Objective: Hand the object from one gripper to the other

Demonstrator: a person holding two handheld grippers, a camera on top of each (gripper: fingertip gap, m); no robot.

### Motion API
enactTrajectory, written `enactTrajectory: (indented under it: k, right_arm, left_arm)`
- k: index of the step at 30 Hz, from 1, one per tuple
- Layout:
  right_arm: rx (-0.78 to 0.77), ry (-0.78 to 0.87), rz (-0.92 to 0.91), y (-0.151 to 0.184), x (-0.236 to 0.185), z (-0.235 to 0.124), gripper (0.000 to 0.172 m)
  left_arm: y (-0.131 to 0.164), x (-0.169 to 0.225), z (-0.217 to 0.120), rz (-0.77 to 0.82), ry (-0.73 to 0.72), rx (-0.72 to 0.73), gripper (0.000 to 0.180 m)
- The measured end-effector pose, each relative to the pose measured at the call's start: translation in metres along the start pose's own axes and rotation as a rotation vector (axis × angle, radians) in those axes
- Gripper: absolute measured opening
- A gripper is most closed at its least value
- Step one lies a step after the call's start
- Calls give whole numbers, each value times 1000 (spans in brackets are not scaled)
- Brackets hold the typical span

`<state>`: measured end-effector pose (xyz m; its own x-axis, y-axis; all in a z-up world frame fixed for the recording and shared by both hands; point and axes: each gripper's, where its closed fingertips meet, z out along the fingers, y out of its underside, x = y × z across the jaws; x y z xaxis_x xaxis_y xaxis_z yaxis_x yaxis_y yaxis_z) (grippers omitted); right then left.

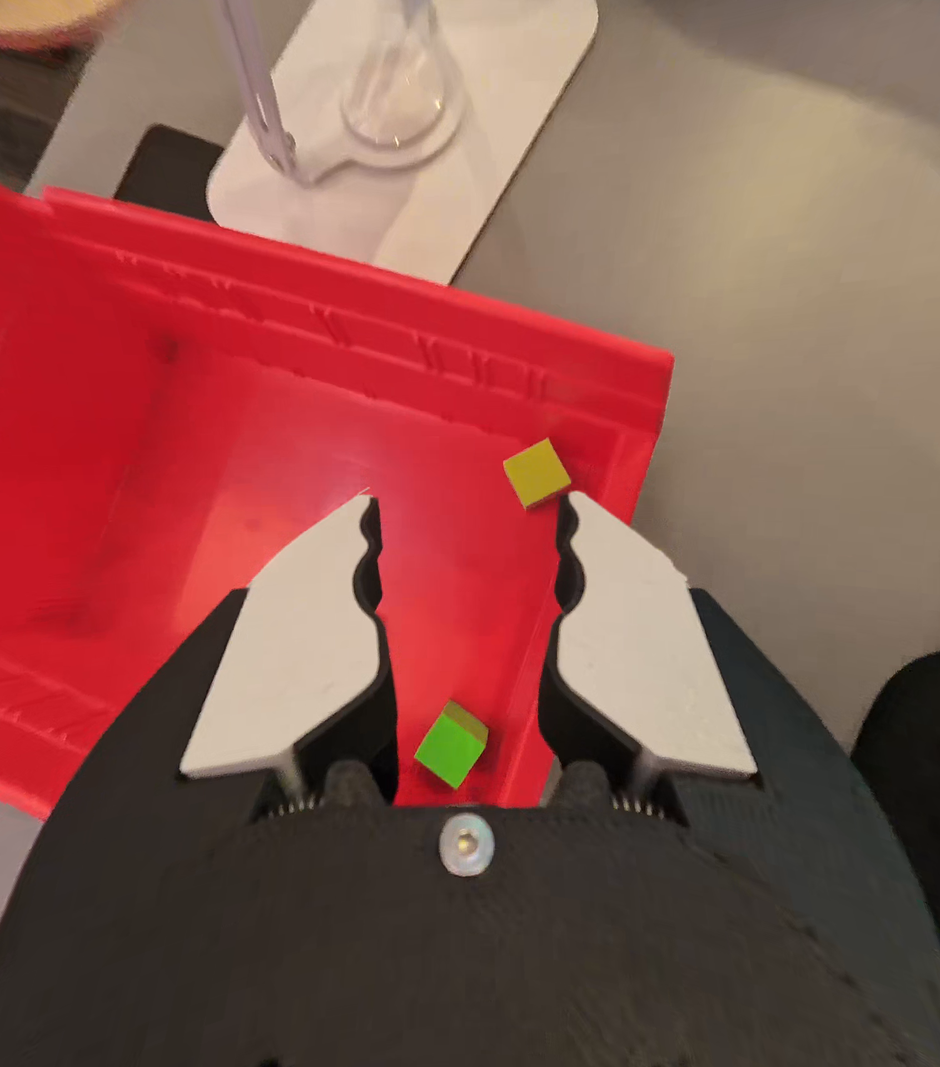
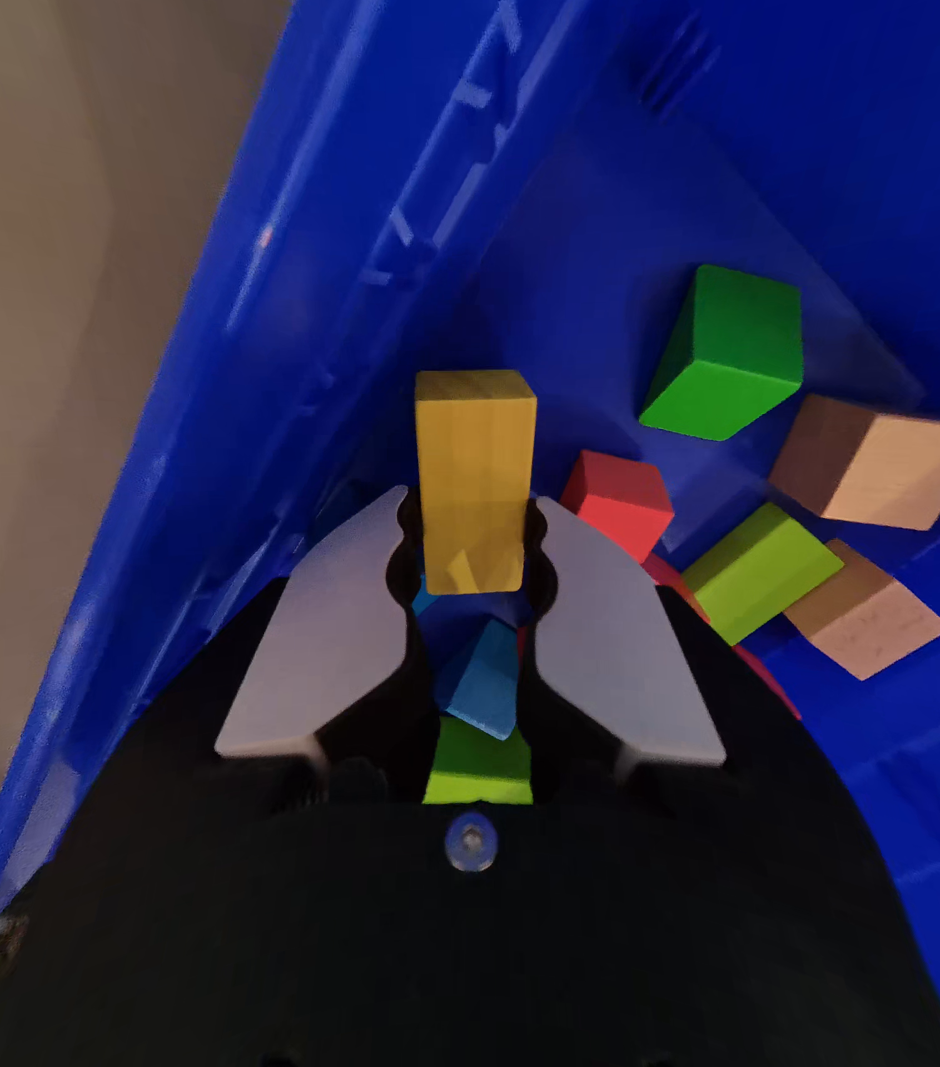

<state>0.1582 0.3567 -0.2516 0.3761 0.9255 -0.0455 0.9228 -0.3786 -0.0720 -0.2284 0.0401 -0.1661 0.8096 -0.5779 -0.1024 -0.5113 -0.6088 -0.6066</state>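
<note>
The right tool (image 2: 473, 508) grips a long yellow block (image 2: 473, 456). Its two pads press on the block's long sides, down near one end. The rest of the block sticks out past the tips, over the blue bin (image 2: 600, 202).

The block looks like painted wood. So it is likely hard, and it will not bend or squash. It looks light, too. The paint is smooth, so it may slip if the squeeze is weak. Its sides are flat, and flat sides are good to hold. The free end is the best place for the other tool to take it, on the two flat sides that face the same way as the pads. That keeps the two tools from bumping.

Under the right tool, in the blue bin, lie more blocks: a blue one (image 2: 485, 675) just below, then a red one (image 2: 617, 508), a light green one (image 2: 756, 571), two plain wood ones (image 2: 883, 462), and a dark green one (image 2: 727, 352) farther off.

The left tool (image 1: 470, 508) is wide open and holds nothing. It hangs over a red bin (image 1: 109, 462). A small green cube (image 1: 450, 745) lies in the bin near the tool's base. A small yellow cube (image 1: 537, 470) lies just past its right tip. Beyond the red bin, on the grey bench (image 1: 802, 231), sits a white board (image 1: 513, 144) with a clear glass thing (image 1: 398, 98) on it.
</note>
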Motion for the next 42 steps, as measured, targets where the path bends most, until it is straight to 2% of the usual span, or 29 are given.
enactTrajectory:
  k: [6, 9, 14, 19, 21, 26, 29, 33, 37, 39, 42]
  right_arm:
    - [-18, 29, -3, -2, 0, 3, 33]
    - [-26, 29, -13, -1, -2, 8, 37]
    - [53, 48, 1, -3, -4, -6, 45]
    - [117, 81, -12, 7, -8, -25, 50]
    - [156, 109, -18, 10, -10, -36, 50]
    - [352, 254, -66, 12, -29, -90, 50]
    - [564, 274, -196, -2, -85, -135, 48]
    - [797, 153, -424, -33, -197, -164, 50]
    - [940, -21, -632, -79, -317, -157, 53]
    - [948, -17, -694, -108, -349, -139, 53]
    - [996, -126, -724, -139, -382, -127, 54]
  left_arm:
    - [24, 4, 26, 161, 21, -197, 53]
    - [34, 12, 43, 248, 84, -285, 50]
    - [37, 16, 65, 471, 184, -319, 44]
    - [42, 19, 78, 572, 273, -367, 41]
    - [44, 24, 84, 578, 307, -367, 26]
    - [30, 10, 74, 422, 229, -251, 19]
    - [11, 6, 47, 297, 181, -98, 18]
    - [-28, 20, 9, 207, 165, 147, 18]
    - [-56, 36, -4, 164, 178, 286, 18]
    - [-66, 42, -5, 148, 192, 336, 19]
    - [-82, 54, -11, 134, 230, 407, 19]
